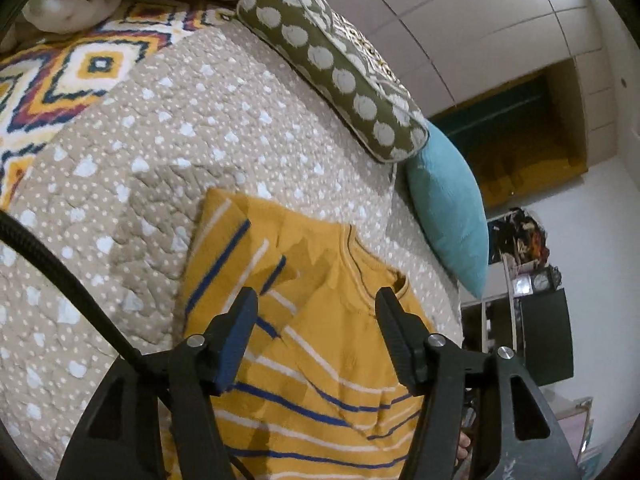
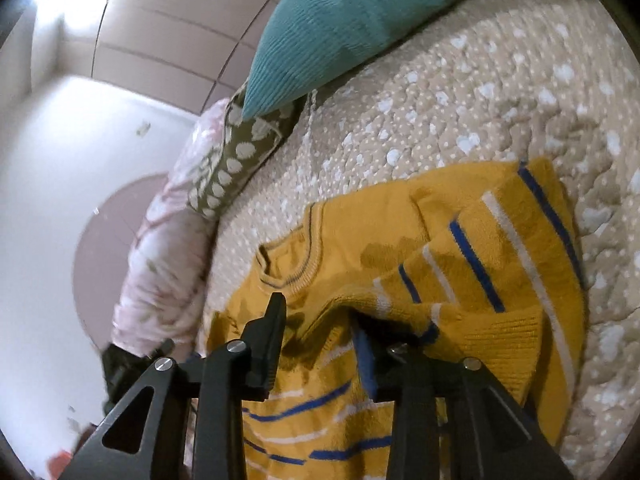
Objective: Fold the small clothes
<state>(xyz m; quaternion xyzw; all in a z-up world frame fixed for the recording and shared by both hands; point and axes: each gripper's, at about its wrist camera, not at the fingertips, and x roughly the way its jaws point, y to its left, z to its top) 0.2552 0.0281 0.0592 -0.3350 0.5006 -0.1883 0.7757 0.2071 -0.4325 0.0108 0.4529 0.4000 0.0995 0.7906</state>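
Nearest in the left wrist view, the left gripper (image 1: 316,300) hangs over the sweater (image 1: 320,380) with its fingers spread wide and nothing between them. In the right wrist view the right gripper (image 2: 320,320) is also spread; its right finger is partly hidden under a raised fold of knit, so the cloth drapes over it rather than being pinched, as far as can be told. The sweater (image 2: 400,264), yellow with blue and white stripes, lies on the bed (image 1: 200,128), on a beige quilt with white spots, its sleeve already laid across the body and its collar pointing toward the pillows. It looks a soft, light, thickish knit: it should bend without resistance, sag when lifted, and slide little on the quilted cover. The firmer ribbed parts, the hem and the cuff, or a doubled edge of the fold, seem the best places to pinch, since a single layer may stretch and drag. Farther off lie a green pillow (image 1: 336,60) and, just beside it, a teal pillow (image 1: 448,208); beyond them, cabinets and a wall.
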